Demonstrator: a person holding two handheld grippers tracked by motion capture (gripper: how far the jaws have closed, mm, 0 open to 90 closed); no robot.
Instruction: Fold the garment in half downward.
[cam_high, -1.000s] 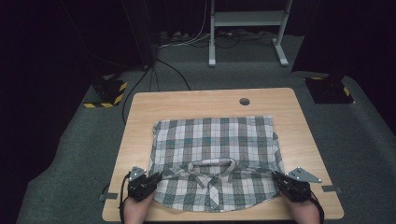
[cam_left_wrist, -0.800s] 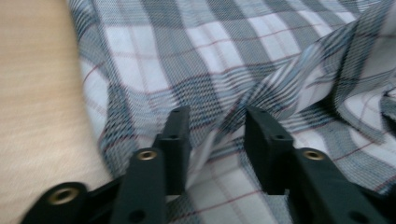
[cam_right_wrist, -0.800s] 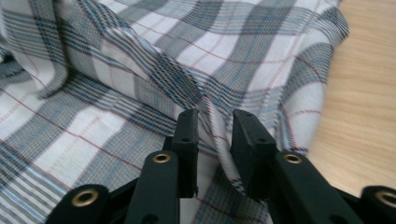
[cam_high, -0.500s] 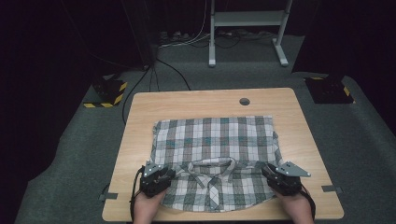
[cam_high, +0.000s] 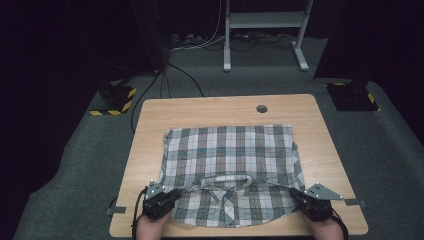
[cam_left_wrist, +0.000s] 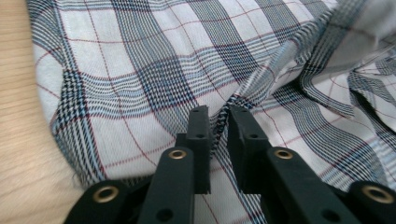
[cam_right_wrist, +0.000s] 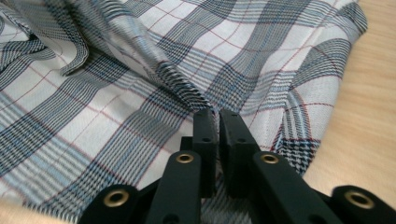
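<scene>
Both forearms are cut off at the bottom edge of the high view, and the shirt (cam_high: 230, 170) hides the table (cam_high: 210, 107) beneath it.

Light wooden table (cam_high: 200, 112), plaid shirt (cam_high: 230, 155) flat across its near half

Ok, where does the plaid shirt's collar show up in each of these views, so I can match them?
High view: the collar lies low and centre on the plaid shirt, between the left gripper and the right gripper.
Left gripper view: upper right, a pale raised band.
Right gripper view: upper left, a folded edge.
Shared landmark: the wooden table, bare beside the shirt's side edge in each gripper view.
</scene>
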